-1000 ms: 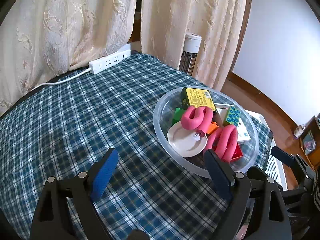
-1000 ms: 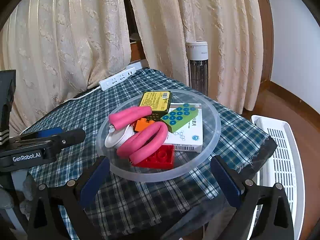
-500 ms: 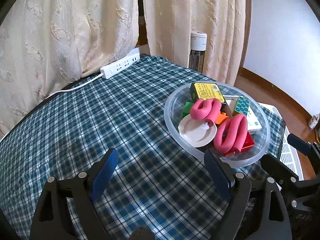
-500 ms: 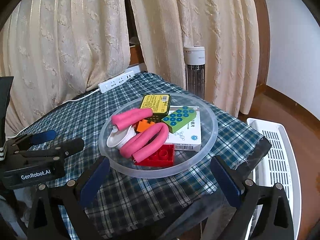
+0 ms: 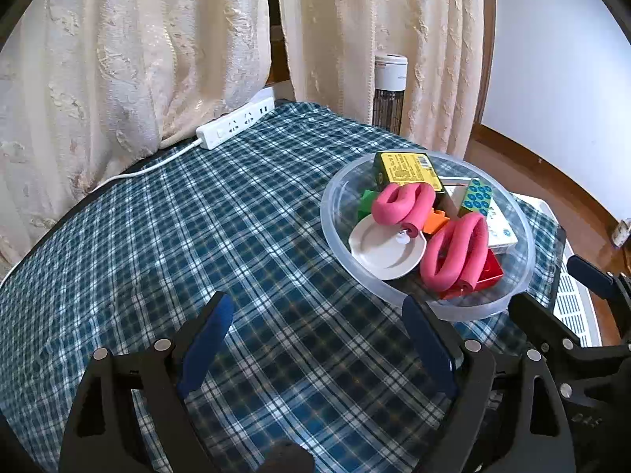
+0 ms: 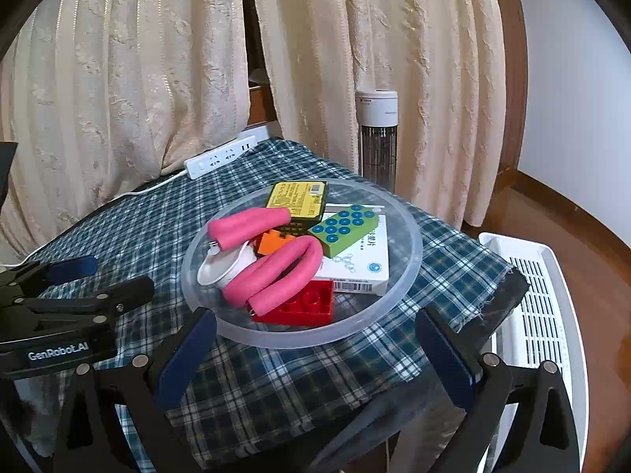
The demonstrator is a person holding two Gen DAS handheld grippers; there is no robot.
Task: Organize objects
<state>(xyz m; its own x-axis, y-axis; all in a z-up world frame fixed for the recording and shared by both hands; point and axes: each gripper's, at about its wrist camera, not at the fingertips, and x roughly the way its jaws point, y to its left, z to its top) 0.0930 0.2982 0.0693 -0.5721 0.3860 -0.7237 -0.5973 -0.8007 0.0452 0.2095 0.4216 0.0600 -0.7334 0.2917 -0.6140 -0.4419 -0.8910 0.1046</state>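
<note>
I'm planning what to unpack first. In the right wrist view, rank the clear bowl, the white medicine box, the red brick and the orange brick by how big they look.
Largest to smallest, as they look in that view:
1. clear bowl
2. white medicine box
3. red brick
4. orange brick

The medicine box and both bricks are partly covered, so their places are less sure.

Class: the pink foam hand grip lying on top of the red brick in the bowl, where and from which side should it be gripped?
Grip the pink foam hand grip across one foam arm, coming from above: it lies topmost on the red brick, clear of the bowl wall.
</note>
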